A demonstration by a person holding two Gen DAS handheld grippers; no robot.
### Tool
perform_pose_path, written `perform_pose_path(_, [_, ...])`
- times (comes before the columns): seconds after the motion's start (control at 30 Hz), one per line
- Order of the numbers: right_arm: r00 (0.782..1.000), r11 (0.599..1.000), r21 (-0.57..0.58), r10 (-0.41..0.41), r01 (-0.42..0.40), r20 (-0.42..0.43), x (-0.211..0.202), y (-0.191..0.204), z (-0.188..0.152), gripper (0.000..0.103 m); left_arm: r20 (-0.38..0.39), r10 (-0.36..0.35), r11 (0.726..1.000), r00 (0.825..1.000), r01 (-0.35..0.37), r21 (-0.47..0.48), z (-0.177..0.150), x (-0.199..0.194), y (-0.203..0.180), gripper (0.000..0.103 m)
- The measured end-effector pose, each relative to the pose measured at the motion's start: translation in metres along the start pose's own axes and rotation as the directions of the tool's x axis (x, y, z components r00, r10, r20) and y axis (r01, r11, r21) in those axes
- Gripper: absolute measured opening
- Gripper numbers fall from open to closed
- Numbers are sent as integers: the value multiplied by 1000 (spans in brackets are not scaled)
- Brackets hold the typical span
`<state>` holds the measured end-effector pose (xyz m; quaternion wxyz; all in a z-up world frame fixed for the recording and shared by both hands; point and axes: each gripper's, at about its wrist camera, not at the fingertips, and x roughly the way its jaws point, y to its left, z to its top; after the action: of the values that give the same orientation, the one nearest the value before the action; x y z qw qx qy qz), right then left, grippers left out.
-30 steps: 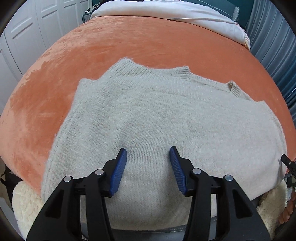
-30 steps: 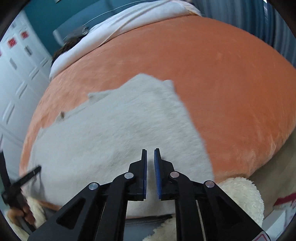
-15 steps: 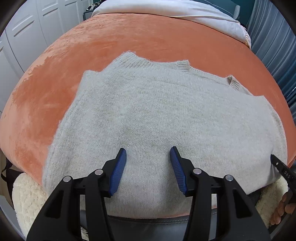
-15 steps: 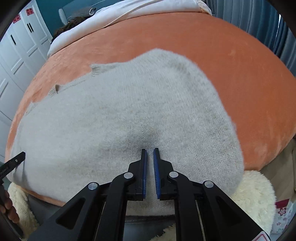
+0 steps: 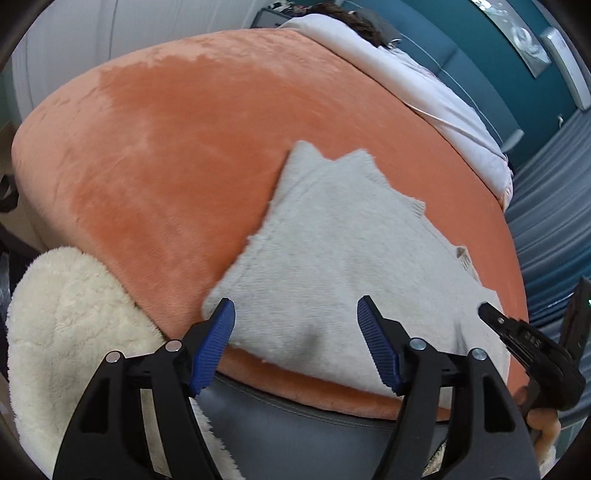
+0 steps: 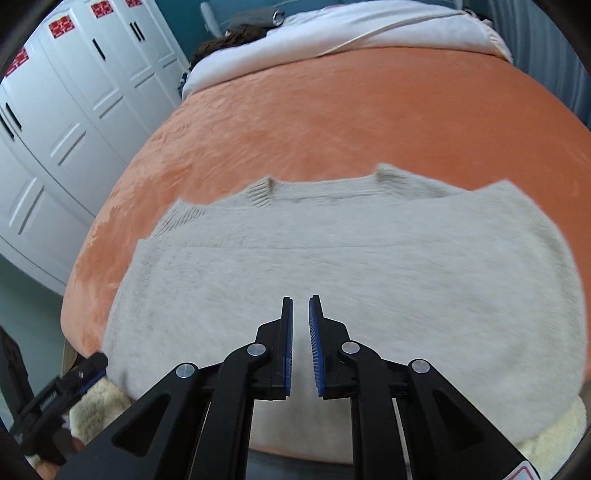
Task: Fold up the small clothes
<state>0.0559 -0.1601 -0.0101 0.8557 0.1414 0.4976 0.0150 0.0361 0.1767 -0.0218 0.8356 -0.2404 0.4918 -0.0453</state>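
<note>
A light grey knit sweater (image 6: 332, 258) lies flat on the orange plush bed cover (image 6: 332, 122), neckline away from me. It also shows in the left wrist view (image 5: 343, 251). My left gripper (image 5: 295, 343) is open and empty, above the sweater's near left corner at the bed's edge. My right gripper (image 6: 300, 339) is nearly shut with a narrow gap, empty, over the sweater's near hem. The right gripper's tip (image 5: 517, 332) shows at the right of the left wrist view. The left gripper (image 6: 74, 380) shows at the lower left of the right wrist view.
A cream fleece throw (image 5: 66, 325) hangs at the bed's near edge over a grey base (image 5: 295, 424). A white duvet (image 6: 351, 33) lies at the far end. White cabinet doors (image 6: 74, 110) stand to the left, blue curtains (image 5: 554, 221) to the right.
The left gripper has swung left to the sweater's near left corner. The right gripper has shifted towards the sweater's middle and its jaws have parted slightly.
</note>
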Motion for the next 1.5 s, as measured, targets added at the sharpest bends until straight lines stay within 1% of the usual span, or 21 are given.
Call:
perform_pose_path(0.07, [1000,1000,-4,2,-2,-27,13,10,4,13,0,6,1000,1000,-6,-3,0,1,3,67])
perform_pose_path(0.13, [997,999,-13,-32,31,-69,36,17,8,13,2,31,999,1000,-31,23,0,3,0,67])
perform_pose_path(0.2, [991,998,-17,-54,52,-121,55,15,4,12,4,53,997,999,-53,52,0,6,-4,67])
perform_pose_path(0.33, [990,993,-73,-96,88,-105,63,21,0,11,2,66,994,998,-66,86,-1,8,-6,74])
perform_pose_path(0.47, [986,984,-132,-133,119,-103,65,27,-3,11,-10,84,992,996,-82,98,-1,14,-8,76])
perform_pose_path(0.6, [987,987,-119,-123,110,-105,67,24,-3,11,-16,87,991,996,-85,98,-2,17,-7,77])
perform_pose_path(0.7, [985,985,-129,-132,118,-108,69,25,-3,11,-21,91,992,996,-88,87,-4,18,-5,79])
perform_pose_path(0.77, [984,982,-141,-141,124,-112,70,27,-3,11,-30,81,995,996,-79,66,-5,18,-3,80])
perform_pose_path(0.9, [984,983,-143,-136,119,-113,70,26,-3,11,-39,12,1000,999,-12,-7,-5,18,6,89])
perform_pose_path(0.97, [985,984,-140,-128,112,-111,70,25,-4,11,-56,-17,998,998,14,-57,-3,25,13,89])
perform_pose_path(1.03, [986,984,-137,-125,110,-109,71,25,-4,11,-90,-66,988,994,52,-146,0,38,25,89])
perform_pose_path(1.07, [986,984,-138,-126,111,-107,71,25,-5,11,-89,-78,982,993,61,-179,1,42,29,89])
perform_pose_path(1.1, [986,984,-141,-129,114,-104,71,27,-5,11,-72,-91,976,993,74,-205,3,42,32,88])
perform_pose_path(1.17, [986,982,-148,-131,115,-99,70,28,-6,11,-52,-111,974,992,98,-206,9,41,30,70])
perform_pose_path(1.2, [987,983,-146,-128,113,-97,70,27,-7,11,-57,-115,977,992,103,-189,12,40,26,49])
perform_pose_path(1.23, [988,984,-142,-122,108,-96,70,27,-7,11,-62,-132,979,989,120,-168,15,39,21,30])
perform_pose_path(1.27, [989,985,-137,-115,101,-96,70,26,-7,11,-57,-146,979,988,136,-150,18,34,15,29])
perform_pose_path(1.3, [990,987,-131,-105,91,-97,70,25,-7,11,-41,-168,978,985,162,-133,21,28,8,26])
perform_pose_path(1.37, [992,990,-123,-82,70,-96,69,22,-7,11,-2,-205,977,979,205,-62,27,10,-15,24])
perform_pose_path(1.43, [994,993,-109,-55,45,-99,67,18,-7,11,32,-237,971,971,236,34,30,-10,-47,23])
perform_pose_path(1.5, [994,998,-66,1,-8,-106,65,9,-5,11,55,-272,955,961,262,140,30,-28,-86,23])
